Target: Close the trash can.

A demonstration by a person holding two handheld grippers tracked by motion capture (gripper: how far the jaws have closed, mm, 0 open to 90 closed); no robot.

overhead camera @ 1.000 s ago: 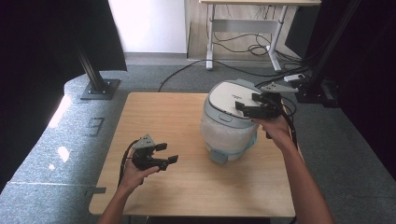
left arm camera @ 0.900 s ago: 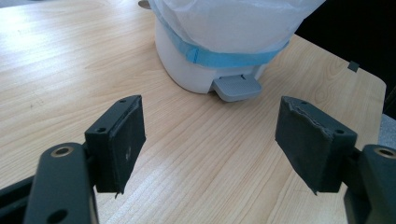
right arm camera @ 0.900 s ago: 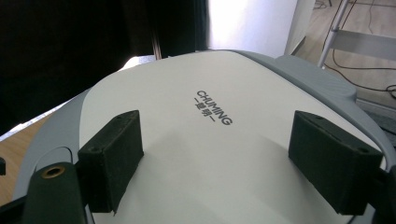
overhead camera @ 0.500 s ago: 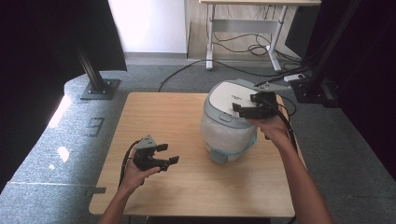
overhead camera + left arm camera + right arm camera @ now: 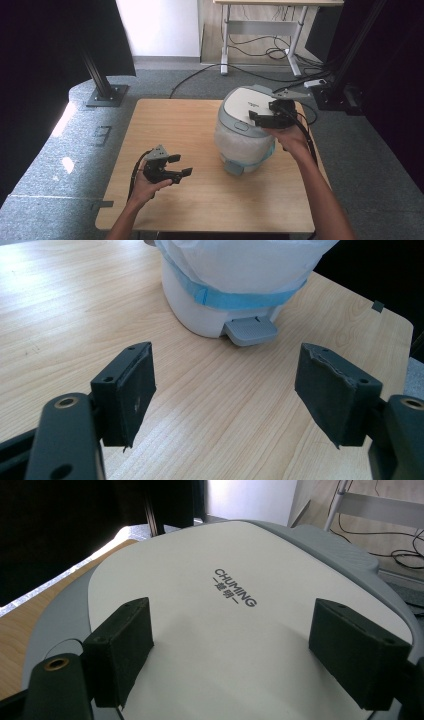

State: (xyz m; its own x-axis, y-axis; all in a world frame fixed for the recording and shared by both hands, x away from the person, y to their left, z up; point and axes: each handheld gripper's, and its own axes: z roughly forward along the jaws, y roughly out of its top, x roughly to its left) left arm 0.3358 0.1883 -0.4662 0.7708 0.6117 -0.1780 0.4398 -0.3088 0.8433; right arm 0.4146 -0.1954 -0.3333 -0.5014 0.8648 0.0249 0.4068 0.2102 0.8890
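**Two open grippers, one light pedal bin**

Nearest, at the front left part of the wooden table (image 5: 165,125): left gripper (image 5: 183,164), held low above the wood, jaws spread wide, nothing between the pads (image 5: 134,390). Points toward the bin, well apart from it.

Further on, right of the table middle: pedal bin (image 5: 240,145), upright, white round body with a grey-rimmed lid. Seen from the left gripper view: grey foot pedal (image 5: 251,331) at the base, flat on the wood, turned toward the front edge. Also a thin plastic liner (image 5: 240,265) pulled over the body, kept by a blue band (image 5: 235,299).

Above the bin: right gripper (image 5: 255,118), hovering just over the white lid (image 5: 240,630), jaws wide apart, holding nothing. Whether the pads (image 5: 125,645) touch the lid surface, cannot tell.

Judgement on handling: probably light, hollow plastic, stiff enough in the shell but easy to tip or to slide on the smooth wood. Lid top broad, flat and slippery, too wide for a pinch; better to press down on it or to take the grey rim at its edge. Liner soft and slick, poor for gripping, easy to tear. Pedal small and springy; a push down there likely lifts the lid, so steady the body first.

Beyond the table: grey floor, cables, a desk frame.
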